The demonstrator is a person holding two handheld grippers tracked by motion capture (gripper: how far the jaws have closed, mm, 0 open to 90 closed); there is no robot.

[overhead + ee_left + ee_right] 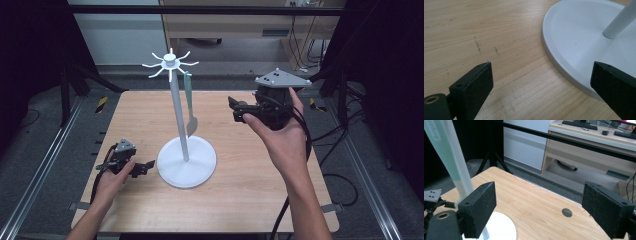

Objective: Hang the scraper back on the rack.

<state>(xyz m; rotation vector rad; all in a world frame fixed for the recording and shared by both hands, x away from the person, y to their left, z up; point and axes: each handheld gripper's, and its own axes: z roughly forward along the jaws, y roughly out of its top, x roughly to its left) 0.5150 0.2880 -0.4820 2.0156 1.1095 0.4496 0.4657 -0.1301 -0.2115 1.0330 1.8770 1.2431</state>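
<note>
A pale green spatula (189, 102) is seen hung from a hook of the white stand (186, 161) at table centre. The right gripper (234, 110) is held raised, right of the spatula, jaws wide, nothing between. The left gripper (148, 165) is rested low beside the stand's base, jaws wide, empty.

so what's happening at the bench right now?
A person works at a wooden table with a handheld gripper in each hand. A pale green spatula hangs from a hook of the white stand. The right gripper is raised beside it, jaws open and empty, apart from the spatula. The left gripper sits low, open, at the edge of the stand's round base.
</note>
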